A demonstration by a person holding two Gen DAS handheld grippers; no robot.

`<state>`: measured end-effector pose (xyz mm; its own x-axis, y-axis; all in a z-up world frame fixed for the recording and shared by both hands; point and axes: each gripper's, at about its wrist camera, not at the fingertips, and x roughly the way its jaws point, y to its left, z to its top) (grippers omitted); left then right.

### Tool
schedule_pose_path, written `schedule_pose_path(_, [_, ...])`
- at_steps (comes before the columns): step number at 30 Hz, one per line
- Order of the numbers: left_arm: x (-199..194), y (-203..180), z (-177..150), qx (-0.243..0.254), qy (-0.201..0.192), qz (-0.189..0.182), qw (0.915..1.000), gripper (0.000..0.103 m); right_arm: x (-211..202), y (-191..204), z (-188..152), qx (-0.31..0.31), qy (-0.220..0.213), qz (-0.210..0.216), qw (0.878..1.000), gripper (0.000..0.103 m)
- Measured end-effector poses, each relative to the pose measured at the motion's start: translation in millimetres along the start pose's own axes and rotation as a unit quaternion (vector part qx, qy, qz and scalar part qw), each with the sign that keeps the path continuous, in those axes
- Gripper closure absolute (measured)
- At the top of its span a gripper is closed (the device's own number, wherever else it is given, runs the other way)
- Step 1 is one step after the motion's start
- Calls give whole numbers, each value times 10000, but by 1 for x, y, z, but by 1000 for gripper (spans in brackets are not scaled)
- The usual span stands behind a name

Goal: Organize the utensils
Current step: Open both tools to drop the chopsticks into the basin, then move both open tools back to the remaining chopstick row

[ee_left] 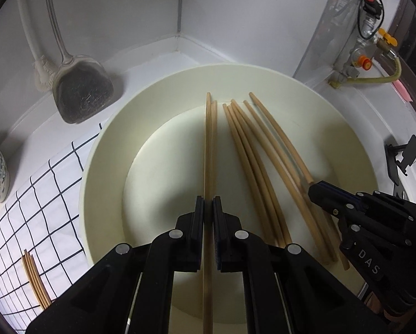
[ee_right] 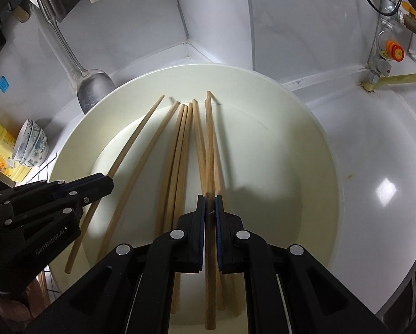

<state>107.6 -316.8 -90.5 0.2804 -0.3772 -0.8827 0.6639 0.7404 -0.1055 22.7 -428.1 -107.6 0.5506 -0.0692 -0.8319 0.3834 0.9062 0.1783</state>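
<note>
Each claw, left (ee_left: 208,203) and right (ee_right: 210,201), is clamped on a chopstick (ee_left: 208,144). Chopsticks are light, stiff and smooth; hold yours mid-length.

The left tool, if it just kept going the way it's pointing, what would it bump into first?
Probably the floor of the cream bowl: the left tool, shut on a chopstick, angles down into it. Depth is hard to judge.

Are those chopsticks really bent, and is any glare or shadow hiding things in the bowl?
Left wrist view: the chopsticks bow only from fisheye distortion; the left tongs throw a soft shadow on the bowl. Right wrist view: a bright glare patch on the counter, none in the bowl; the right tongs cast a shadow to the right. Both views are sharp.
</note>
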Motion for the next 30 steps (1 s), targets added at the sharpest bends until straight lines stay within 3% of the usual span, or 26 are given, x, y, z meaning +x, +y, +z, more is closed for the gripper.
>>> schedule_pose_path(1, [-1,1,0,-19,-4,25,10000,92,-1,-1,1,3,-16,-27,10000,96])
schedule_pose_path(2, [-3,3,1,-45,-20,57,10000,82,-2,-1,2,14,-52,-53,10000,96])
schedule_pose_path(3, [-6,4,1,-73,-56,78,9999,62,-5,-1,2,19,-99,-72,9999,95])
schedule_pose_path(5, [-16,7,2,-148,-259,165,9994,35,-10,-2,3,9,-161,-125,9998,89])
schedule_pose_path(13, [-57,28,-5,-298,-680,432,9963,23,-36,1,-2,24,-411,-202,9989,68])
schedule_pose_path(21, [-99,61,-37,-536,-817,591,9935,13,-60,31,-21,-80,-562,-70,9984,57])
schedule_pose_path(30, [-141,103,-89,-795,-809,871,9897,10,-83,91,-56,-390,-637,63,9972,47])
